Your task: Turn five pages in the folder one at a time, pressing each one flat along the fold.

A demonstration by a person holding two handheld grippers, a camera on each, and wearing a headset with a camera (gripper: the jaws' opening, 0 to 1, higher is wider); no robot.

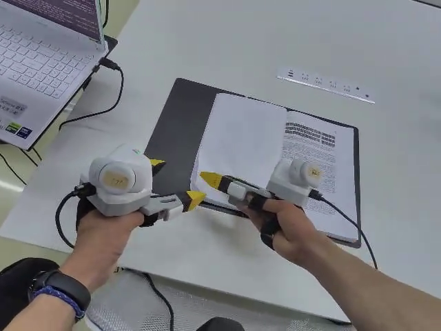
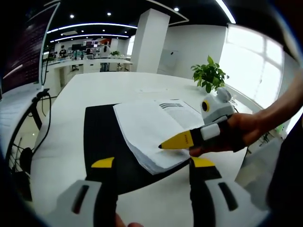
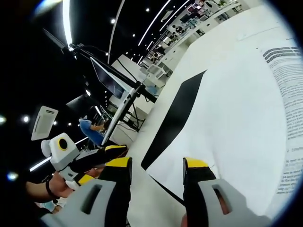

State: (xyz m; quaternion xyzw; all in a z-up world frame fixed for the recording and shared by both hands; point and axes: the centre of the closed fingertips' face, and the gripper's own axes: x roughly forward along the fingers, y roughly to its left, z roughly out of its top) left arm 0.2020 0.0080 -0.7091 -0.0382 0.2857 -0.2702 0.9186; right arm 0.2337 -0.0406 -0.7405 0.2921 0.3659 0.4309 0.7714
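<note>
Head view: right gripper (image 1: 211, 181) hides the near edge of the folder (image 1: 178, 127); fingers spread on it and left gripper (image 1: 176, 182).

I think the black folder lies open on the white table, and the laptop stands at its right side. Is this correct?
Not quite. The folder does lie open on the white table, but the laptop stands at its left side, not its right. The head view shows this.

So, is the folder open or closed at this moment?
Open. The black folder lies spread on the table, with a blank page and a printed page facing up side by side.
</note>
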